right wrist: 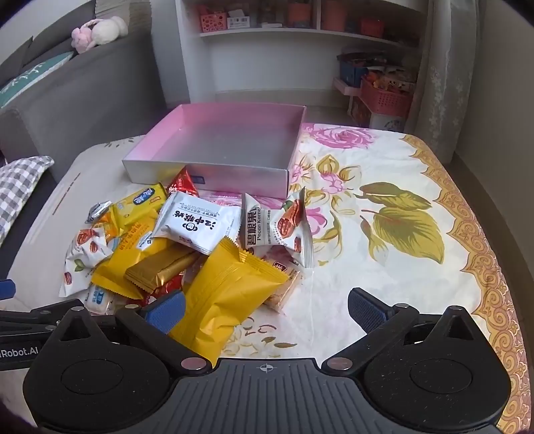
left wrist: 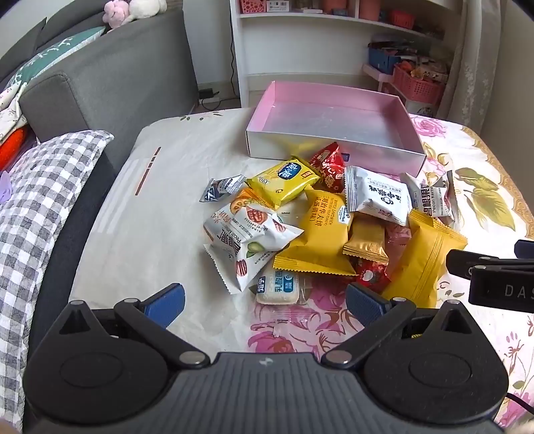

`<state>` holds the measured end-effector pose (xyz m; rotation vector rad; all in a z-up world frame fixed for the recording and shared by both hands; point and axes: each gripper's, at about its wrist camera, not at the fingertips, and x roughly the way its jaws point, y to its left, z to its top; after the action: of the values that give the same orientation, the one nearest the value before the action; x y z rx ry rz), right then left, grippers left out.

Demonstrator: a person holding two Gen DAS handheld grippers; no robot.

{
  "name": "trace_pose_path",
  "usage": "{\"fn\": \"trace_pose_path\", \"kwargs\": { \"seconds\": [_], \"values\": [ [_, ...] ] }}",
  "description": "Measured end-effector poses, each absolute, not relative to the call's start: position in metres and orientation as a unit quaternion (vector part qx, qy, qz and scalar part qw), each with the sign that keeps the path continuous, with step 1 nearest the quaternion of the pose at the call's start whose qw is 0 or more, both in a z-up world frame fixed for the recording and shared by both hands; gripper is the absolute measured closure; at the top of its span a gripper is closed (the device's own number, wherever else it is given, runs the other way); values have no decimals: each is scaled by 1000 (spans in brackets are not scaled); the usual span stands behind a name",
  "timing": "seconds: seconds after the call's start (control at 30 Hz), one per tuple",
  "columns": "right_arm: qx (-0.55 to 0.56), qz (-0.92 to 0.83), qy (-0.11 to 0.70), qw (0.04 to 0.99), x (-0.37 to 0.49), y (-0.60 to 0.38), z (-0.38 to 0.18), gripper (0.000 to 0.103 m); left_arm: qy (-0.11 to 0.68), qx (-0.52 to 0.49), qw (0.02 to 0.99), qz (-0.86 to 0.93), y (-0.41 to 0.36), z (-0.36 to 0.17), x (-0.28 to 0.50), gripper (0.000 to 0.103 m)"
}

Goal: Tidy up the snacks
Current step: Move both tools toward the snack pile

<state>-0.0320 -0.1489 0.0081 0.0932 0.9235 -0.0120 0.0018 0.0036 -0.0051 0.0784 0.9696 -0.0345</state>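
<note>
A heap of snack packets lies on the floral tablecloth in front of an empty pink box (left wrist: 333, 117), which also shows in the right wrist view (right wrist: 233, 133). The heap holds a large yellow packet (left wrist: 317, 233), a white packet (left wrist: 377, 197), a pecan packet (left wrist: 247, 243) and a small rice-cracker pack (left wrist: 277, 287). My left gripper (left wrist: 265, 305) is open and empty, just short of the rice-cracker pack. My right gripper (right wrist: 267, 308) is open and empty; a plain yellow packet (right wrist: 227, 293) lies by its left finger.
A grey sofa with a checked cushion (left wrist: 40, 207) stands left of the table. White shelves (left wrist: 317, 20) and a red basket (left wrist: 417, 83) stand behind. The right gripper's body (left wrist: 494, 270) shows at the right edge of the left wrist view.
</note>
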Motion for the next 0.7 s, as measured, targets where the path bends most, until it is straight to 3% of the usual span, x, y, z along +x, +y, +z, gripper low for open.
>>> {"fn": "trace_pose_path", "kwargs": {
  "seconds": [0.7],
  "values": [
    [47,-4,449,892,-31,-147,6,0,467,39,883,-15,4,-6,3,0]
  ]
}}
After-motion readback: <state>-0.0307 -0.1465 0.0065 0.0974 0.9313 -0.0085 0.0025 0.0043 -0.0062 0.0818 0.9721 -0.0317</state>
